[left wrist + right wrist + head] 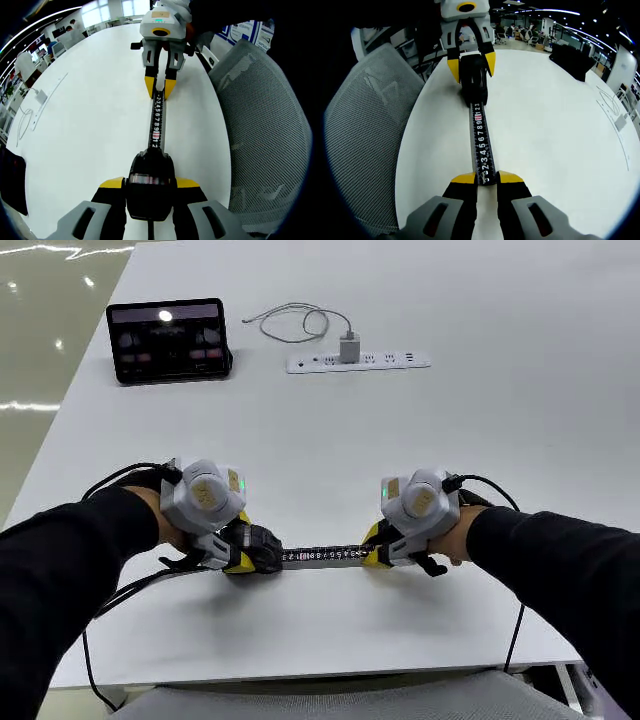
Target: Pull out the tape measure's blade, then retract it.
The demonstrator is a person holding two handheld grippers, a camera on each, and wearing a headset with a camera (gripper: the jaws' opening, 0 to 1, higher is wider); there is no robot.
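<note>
Near the front edge of the table (pixel 420 440), the left gripper (pixel 150 184) is clamping the tape measure (pixel 472 75) while the right gripper (pixel 487 178) is pinching the blade (pixel 480 135) tip. The pull-out is seemingly only partly done, so the next move is calling for a straight, level draw outward.

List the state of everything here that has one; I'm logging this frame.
left hand-held gripper, shut on the tape measure case
right hand-held gripper, shut on the tip of the blade
blade, pulled partway out, stretched straight between the two
tablet, screen lit
charger, plugged into the power strip
</note>
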